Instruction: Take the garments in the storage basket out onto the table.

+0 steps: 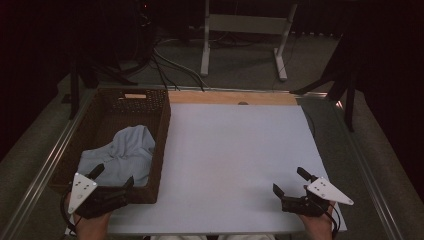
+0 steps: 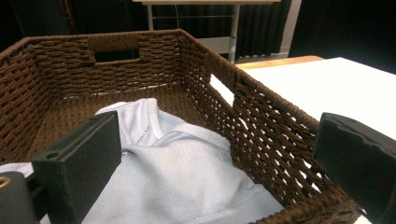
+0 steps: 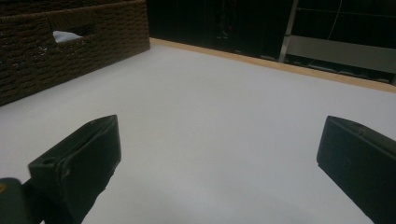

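A dark brown wicker basket (image 1: pixel 162 131) (image 2: pixel 275 126) (image 3: pixel 70 46) stands on the left of the table. Inside it lies a crumpled pale blue garment (image 1: pixel 125 152) (image 2: pixel 182 172), which fills the near half. My left gripper (image 1: pixel 114 176) (image 2: pixel 219 158) hovers at the basket's near edge, jaws wide apart and open, nothing between them. My right gripper (image 1: pixel 289 181) (image 3: pixel 219 154) rests low over the white sheet (image 1: pixel 235 160) (image 3: pixel 210 116) near the table's front right, also open and empty.
The white sheet covers most of the table; a wooden strip (image 1: pixel 235 97) shows along its far edge. Metal rails (image 1: pixel 370 195) border the table. Beyond stand a white table frame (image 1: pixel 245 35) and loose cables (image 1: pixel 165 65) on the floor.
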`<state>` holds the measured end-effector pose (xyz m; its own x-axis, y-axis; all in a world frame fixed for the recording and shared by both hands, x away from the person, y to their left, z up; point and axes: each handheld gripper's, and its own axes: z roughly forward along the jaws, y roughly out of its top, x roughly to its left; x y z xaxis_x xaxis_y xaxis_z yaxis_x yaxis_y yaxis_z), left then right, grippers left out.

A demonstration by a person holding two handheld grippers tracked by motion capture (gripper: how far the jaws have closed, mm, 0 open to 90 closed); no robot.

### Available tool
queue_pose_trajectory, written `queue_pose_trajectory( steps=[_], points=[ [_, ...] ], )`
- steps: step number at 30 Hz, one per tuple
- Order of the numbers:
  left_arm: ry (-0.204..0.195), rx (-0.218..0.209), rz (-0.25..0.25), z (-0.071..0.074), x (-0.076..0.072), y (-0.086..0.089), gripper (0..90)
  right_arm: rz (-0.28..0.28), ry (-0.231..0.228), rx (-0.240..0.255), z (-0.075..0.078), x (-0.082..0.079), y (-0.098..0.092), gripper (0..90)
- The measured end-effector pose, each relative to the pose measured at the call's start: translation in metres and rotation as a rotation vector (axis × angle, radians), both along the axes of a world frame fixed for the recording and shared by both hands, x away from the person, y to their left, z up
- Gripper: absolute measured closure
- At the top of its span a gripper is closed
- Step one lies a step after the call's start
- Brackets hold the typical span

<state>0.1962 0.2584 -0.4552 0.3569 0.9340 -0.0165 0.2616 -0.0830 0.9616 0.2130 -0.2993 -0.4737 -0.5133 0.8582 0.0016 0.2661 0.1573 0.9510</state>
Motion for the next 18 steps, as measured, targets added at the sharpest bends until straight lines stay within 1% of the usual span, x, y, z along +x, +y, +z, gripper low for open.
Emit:
queue_pose_trajectory(
  steps=[4, 6, 8, 11, 13, 14, 16, 18],
  points=[
    [-0.003, 0.005, -0.006, 0.002, -0.001, 0.001, 3.0, -0.002, -0.001, 0.001, 0.0, 0.001, 0.001, 0.1],
    [0.001, 0.002, -0.009, 0.005, 0.0, 0.002, 3.0, -0.002, 0.002, 0.0, 0.0, 0.001, 0.001, 0.1],
    [-0.006, -0.003, -0.014, 0.008, 0.001, 0.002, 2.9, -0.002, 0.005, 0.0, -0.001, 0.001, 0.002, 0.1],
    [-0.004, 0.002, -0.025, 0.012, 0.002, 0.002, 3.0, -0.003, 0.003, -0.007, -0.001, 0.001, 0.002, 0.1],
    [0.003, 0.004, -0.028, 0.015, 0.001, 0.003, 3.0, -0.004, 0.0, -0.004, -0.001, 0.001, 0.002, 0.1],
    [0.012, 0.002, -0.027, 0.016, 0.001, 0.004, 3.0, -0.003, -0.001, -0.004, -0.001, 0.0, 0.002, 0.2],
    [0.029, 0.016, -0.014, 0.019, 0.002, 0.005, 3.0, -0.002, -0.002, -0.008, -0.001, 0.0, 0.002, 0.2],
    [0.048, 0.012, -0.012, 0.021, 0.003, 0.007, 3.0, -0.003, 0.002, -0.01, -0.001, 0.001, 0.003, 0.2]
  ],
)
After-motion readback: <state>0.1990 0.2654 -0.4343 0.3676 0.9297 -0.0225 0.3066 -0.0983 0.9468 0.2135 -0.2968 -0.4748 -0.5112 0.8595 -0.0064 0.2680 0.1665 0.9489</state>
